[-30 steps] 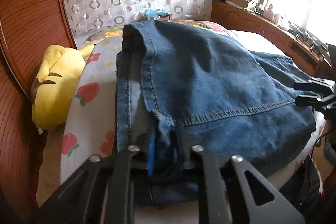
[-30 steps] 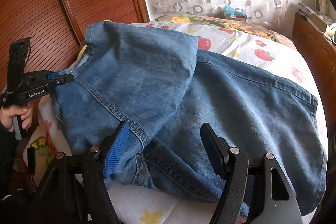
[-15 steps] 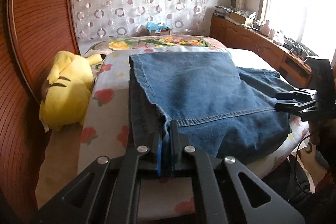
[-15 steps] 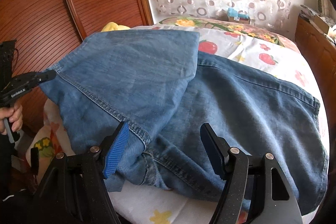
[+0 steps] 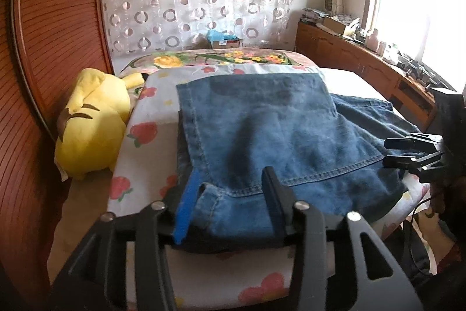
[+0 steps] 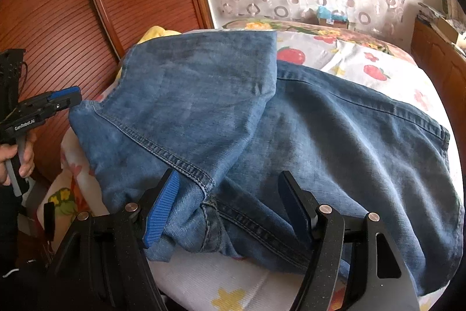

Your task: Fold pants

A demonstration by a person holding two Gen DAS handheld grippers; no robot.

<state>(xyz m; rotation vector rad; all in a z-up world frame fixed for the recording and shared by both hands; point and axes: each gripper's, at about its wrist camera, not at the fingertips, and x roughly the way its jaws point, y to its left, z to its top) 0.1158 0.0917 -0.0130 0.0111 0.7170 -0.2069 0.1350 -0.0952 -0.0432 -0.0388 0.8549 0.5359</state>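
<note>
Denim hem lies loose between my left gripper (image 5: pixel 230 200) as its jaws are opening; I judge this fold laid. My right gripper (image 6: pixel 230 206) hangs spread wide over the crotch seam, pitched downward, gripping nothing. Pants (image 6: pixel 291 118) sprawl from 6 toward 12 o'clock across the bed (image 6: pixel 378 60). Next I'd regrip for another fold.

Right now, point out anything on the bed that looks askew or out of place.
The folded-over leg of the jeans lies skewed: its hem edge runs diagonally across the lower layer rather than lining up. A yellow plush toy is wedged between the mattress and the wooden headboard.
</note>
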